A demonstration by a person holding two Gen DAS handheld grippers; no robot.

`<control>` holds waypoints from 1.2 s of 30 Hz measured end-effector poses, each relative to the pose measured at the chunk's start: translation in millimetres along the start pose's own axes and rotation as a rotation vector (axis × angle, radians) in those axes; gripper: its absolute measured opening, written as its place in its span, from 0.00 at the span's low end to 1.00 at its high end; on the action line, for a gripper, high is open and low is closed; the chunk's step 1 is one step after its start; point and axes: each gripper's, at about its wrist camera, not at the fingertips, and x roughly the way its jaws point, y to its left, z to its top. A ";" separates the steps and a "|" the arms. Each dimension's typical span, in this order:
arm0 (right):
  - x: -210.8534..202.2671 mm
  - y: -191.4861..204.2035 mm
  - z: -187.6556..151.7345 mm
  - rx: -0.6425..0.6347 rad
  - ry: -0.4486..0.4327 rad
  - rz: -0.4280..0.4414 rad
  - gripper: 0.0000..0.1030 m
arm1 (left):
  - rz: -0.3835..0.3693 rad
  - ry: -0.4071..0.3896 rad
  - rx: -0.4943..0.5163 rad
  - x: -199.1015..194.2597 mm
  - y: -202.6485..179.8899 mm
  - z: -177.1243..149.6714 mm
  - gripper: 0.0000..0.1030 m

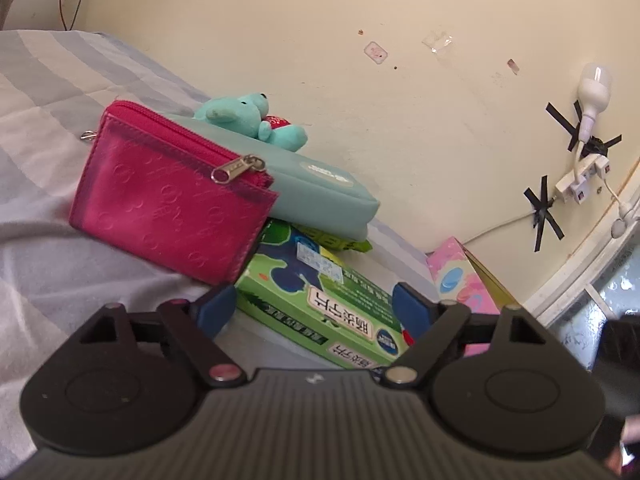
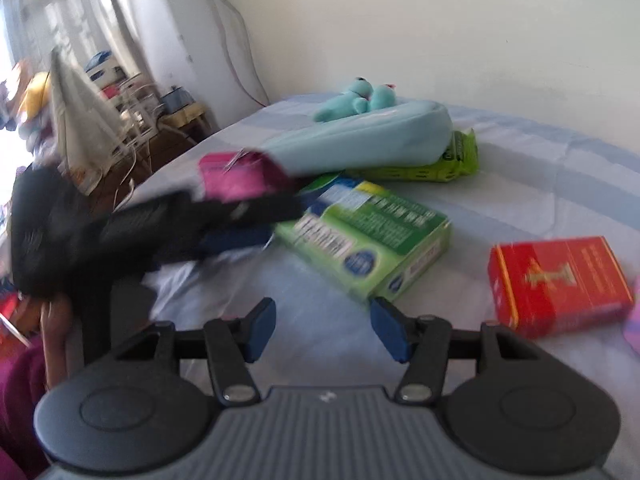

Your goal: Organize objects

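Observation:
On the striped bed sheet [image 1: 60,128] a green box [image 1: 320,300] lies between the fingers of my left gripper [image 1: 314,300]. Sheet shows between the left pad and the box, so the pads do not press on it. A pink zip wallet [image 1: 168,208] leans against a teal pouch [image 1: 320,188], which carries a teal plush toy [image 1: 248,116] and rests on a lime packet [image 1: 340,242]. In the blurred right wrist view my right gripper [image 2: 324,328] hangs open over bare sheet, just short of the green box [image 2: 368,240]. A red box [image 2: 560,284] lies to its right.
A pink patterned box [image 1: 460,276] sits by the wall behind the green box. A bulb [image 1: 594,92] and a taped socket strip [image 1: 580,184] hang on the wall. A hand [image 2: 56,320] holds the left gripper [image 2: 285,220]. Beyond the bed's left edge stands household clutter [image 2: 120,100].

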 end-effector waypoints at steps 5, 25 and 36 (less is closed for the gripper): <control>1.1 12.4 -18.8 -0.144 -0.030 -0.195 0.67 | 0.026 0.024 0.083 10.1 -16.1 6.3 0.89; -4.3 -9.3 -23.6 0.015 -0.084 -0.184 0.62 | -0.037 0.228 0.173 34.0 -33.3 7.1 0.65; -109.9 4.3 -97.0 0.051 -0.228 -0.332 0.62 | -0.227 0.180 0.435 -5.0 -140.7 -42.5 0.65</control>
